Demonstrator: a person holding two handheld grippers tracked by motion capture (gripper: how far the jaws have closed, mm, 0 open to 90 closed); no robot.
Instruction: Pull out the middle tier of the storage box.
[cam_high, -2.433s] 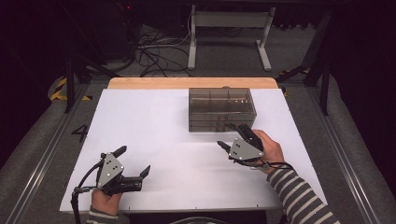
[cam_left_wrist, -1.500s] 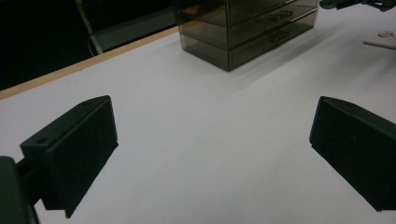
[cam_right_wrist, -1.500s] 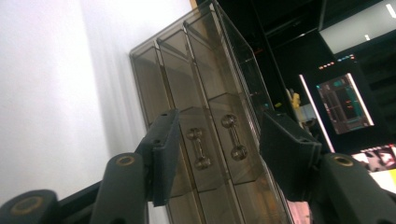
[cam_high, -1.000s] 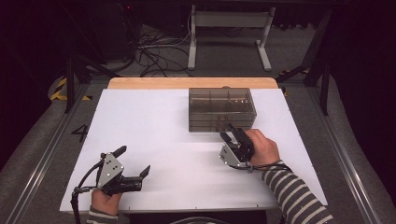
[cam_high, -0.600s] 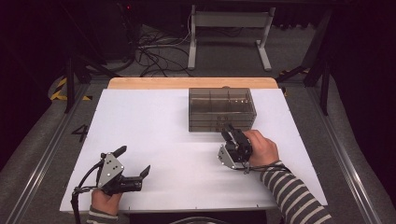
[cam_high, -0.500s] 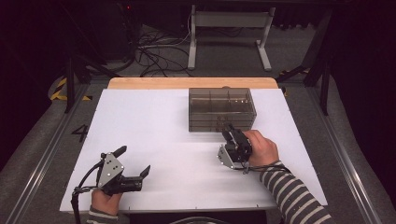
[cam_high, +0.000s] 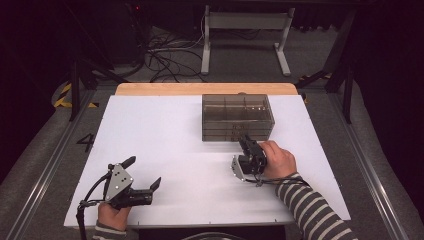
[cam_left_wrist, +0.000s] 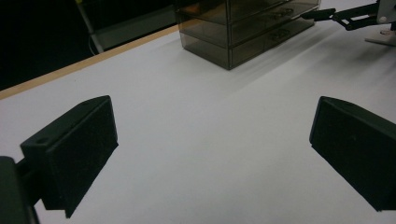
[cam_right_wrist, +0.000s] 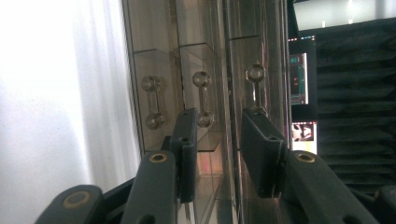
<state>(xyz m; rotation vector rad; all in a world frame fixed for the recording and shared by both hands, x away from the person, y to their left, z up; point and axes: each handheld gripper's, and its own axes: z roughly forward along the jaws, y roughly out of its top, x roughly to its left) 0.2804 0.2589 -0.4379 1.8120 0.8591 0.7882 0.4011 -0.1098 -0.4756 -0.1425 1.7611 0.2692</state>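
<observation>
Right gripper view shows your right claw (cam_right_wrist: 217, 149) rolled on its side, jaws parted by a narrow gap with nothing clamped between them, their tips right at the front of the smoky clear drawer box (cam_right_wrist: 205, 70). Three dumbbell-shaped clear handles (cam_right_wrist: 202, 99) sit in a row on the drawer fronts; one jaw tip overlaps the middle handle, the other lies just under the next one, though whether they touch is hard to tell. You can see no contents through the tinted walls.

From the high view, the drawer box (cam_high: 237, 116) stands on the white bench (cam_high: 165, 135) toward its far edge, long axis running left to right, drawer fronts facing you. Your left claw (cam_high: 142, 175) rests near the bench's near-left corner, jaws spread wide, well apart from the box.
</observation>
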